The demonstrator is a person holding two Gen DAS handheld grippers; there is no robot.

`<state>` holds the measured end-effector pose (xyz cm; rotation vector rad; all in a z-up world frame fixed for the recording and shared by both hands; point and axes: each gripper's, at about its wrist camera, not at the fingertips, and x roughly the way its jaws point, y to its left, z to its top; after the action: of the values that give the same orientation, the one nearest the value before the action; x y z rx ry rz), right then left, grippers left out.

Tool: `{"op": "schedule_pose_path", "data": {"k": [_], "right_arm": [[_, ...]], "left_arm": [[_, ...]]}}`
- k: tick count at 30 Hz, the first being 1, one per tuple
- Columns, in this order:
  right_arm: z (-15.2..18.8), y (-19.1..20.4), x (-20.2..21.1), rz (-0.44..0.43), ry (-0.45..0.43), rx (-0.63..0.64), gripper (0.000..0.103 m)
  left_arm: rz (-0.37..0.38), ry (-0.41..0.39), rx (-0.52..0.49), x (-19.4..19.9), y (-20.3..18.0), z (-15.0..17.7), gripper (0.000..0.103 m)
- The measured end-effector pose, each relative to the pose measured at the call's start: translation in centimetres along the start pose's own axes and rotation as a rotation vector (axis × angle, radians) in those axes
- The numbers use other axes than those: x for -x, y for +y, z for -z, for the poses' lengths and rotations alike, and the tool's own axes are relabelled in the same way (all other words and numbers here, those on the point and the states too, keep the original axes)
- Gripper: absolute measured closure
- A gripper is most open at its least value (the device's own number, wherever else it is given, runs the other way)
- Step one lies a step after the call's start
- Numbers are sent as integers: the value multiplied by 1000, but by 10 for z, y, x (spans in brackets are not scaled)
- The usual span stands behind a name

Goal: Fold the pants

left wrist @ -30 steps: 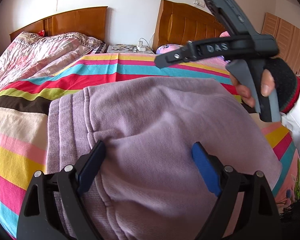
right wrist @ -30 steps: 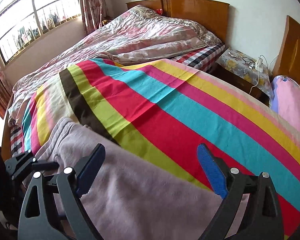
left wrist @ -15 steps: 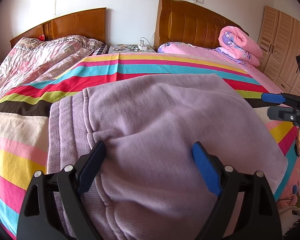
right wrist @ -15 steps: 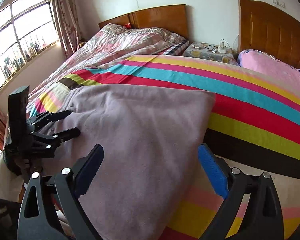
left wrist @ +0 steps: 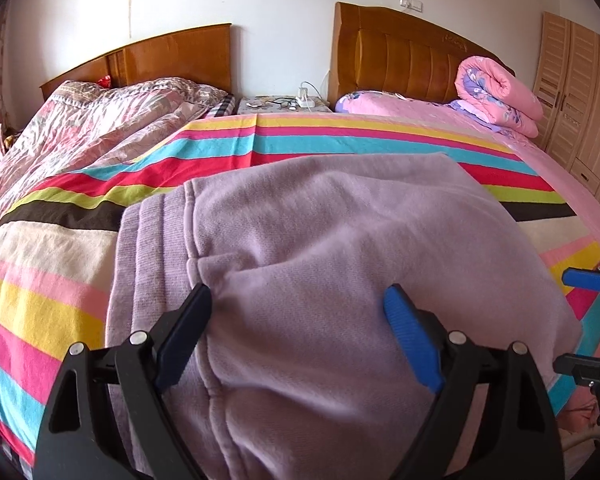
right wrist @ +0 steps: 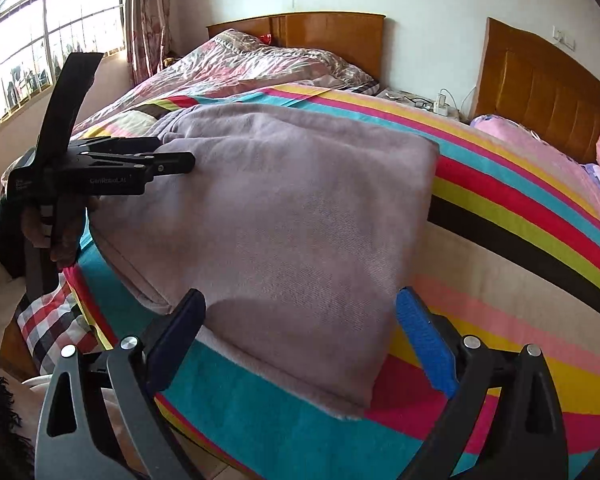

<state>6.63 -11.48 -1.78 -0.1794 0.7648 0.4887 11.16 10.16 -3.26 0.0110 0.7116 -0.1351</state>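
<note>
The striped bedspread (left wrist: 80, 272) is covering the bed, with wooden headboards (left wrist: 404, 56) standing against the white wall. The folded lilac pants (right wrist: 292, 220) are lying near the bed's front edge. Left tongs (left wrist: 296, 320) and right tongs (right wrist: 300, 324) are both hovering over them, angled down, jaws spread, gripping nothing.

pants (left wrist: 340, 248): lilac | blanket (left wrist: 60, 280): rainbow stripes | fingers (left wrist: 410, 338): blue pads

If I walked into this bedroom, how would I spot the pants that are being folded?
Look at the bed with the striped blanket of red, blue, yellow and black bands. Near its foot lie the pants, folded into a flat block. They are plain dusty lilac fleece, the only unpatterned cloth there.
</note>
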Motion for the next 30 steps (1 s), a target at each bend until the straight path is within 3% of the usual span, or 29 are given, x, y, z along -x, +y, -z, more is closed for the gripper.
{"op": "schedule_pose_path", "data": {"k": [2,3,7,10,16,30], "right_arm": [[5,-1,31,15,-77,-14,10],[7,-2,47,15,-115,-23,10],[24,4,92,30,-230,-61,6],[42,13,102,102,-277,-62,5],[58,4,104,148,-294,-168,5],[62,6,107,174,-314,-185,5]], "left_arm": [[-17,-47,50,28,-5,6,13],[-10,-87,70,45,-7,10,1],[-60,-236,119,110,-19,26,1],[-118,-324,111,144,-32,37,1],[-174,-283,76,151,-57,47,1],[-161,-273,40,147,-70,60,1]]}}
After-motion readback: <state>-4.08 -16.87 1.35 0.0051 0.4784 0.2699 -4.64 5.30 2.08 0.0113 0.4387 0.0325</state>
